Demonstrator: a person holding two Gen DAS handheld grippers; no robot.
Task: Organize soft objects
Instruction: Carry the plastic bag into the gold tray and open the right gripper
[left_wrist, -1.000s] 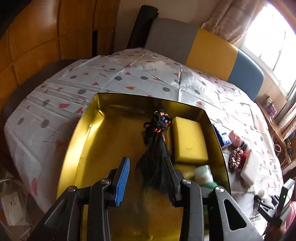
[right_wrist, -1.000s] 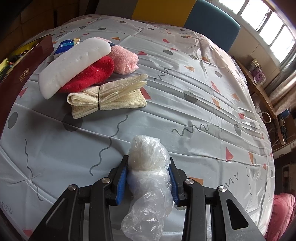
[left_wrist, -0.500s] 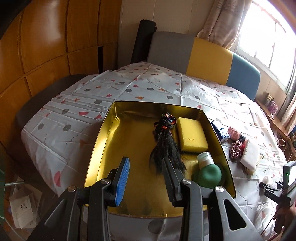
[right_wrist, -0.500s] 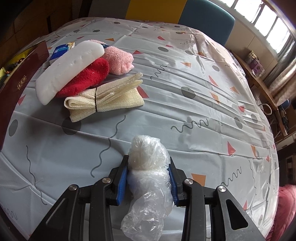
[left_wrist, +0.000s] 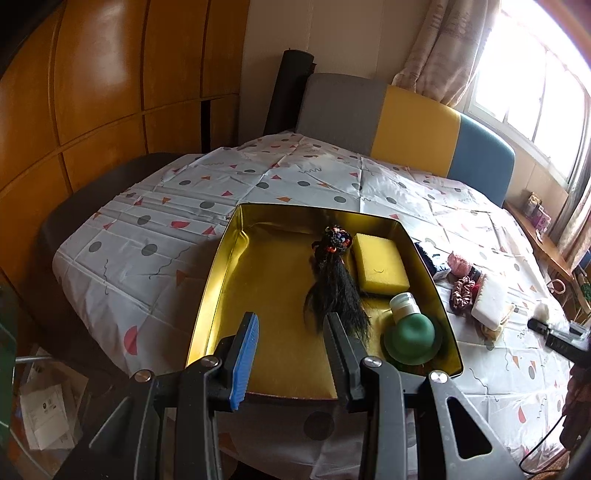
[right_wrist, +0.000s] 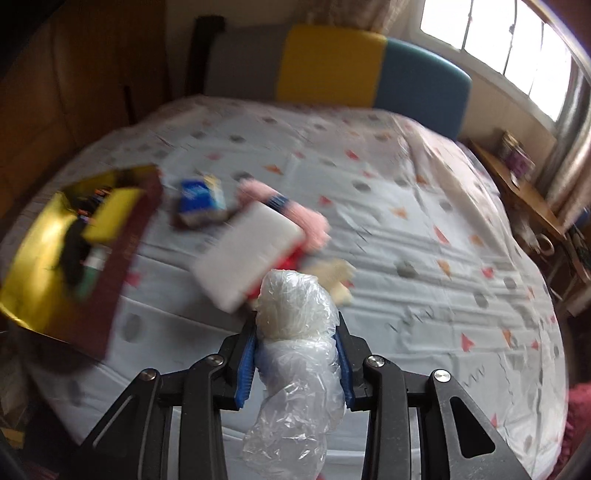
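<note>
Crinkled plastic bag bundle sits pinched mid-body in the right claw above the counter; light, squashy, slippery. Left claw hangs spread over the gold tray.

one gold tray, one yellow sponge, one hairpiece

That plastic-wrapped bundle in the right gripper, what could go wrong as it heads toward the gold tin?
1. The plastic-wrapped bundle has loose film trailing below the right gripper; it could slip from the grip or snag.
2. The gold tin already holds a black hairpiece, yellow sponge and green bottle on its right side, so a drop there might land on them.
3. The right wrist view is motion-blurred, so aiming may suffer.
</note>
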